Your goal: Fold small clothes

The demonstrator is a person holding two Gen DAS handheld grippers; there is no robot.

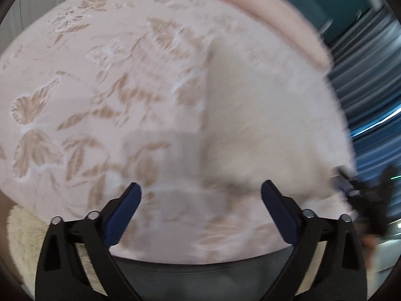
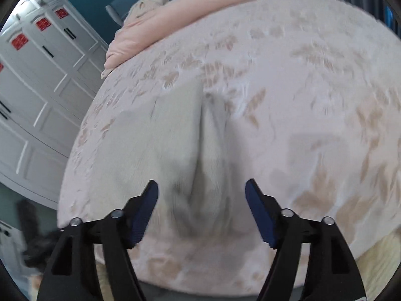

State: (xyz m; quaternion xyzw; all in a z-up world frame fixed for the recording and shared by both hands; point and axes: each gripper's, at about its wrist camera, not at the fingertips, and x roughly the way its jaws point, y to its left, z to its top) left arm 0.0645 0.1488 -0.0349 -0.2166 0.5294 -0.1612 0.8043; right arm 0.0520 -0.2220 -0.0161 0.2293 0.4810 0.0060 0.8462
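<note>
Watching both spread wide, empty: left gripper [image 1: 200, 198], right gripper [image 2: 201, 193]; cream garment [image 2: 160, 150] at 12 o'clock could bunch on the bedspread [image 2: 313, 100] if pinched off-edge.

The bedspread [image 1: 100, 80] is matt pink cloth with a raised woven pattern of tan leaves and butterflies, and the cream garment [image 2: 155, 150] at the centre of the right wrist view is soft, plain, matt fabric. Both grippers, left [image 1: 200, 195] and right [image 2: 201, 193], are matt black plastic with ribbed blue pads [image 1: 275, 213] and shiny metal pins; the wardrobe doors [image 2: 42, 87] at left look smooth, white and panelled
</note>
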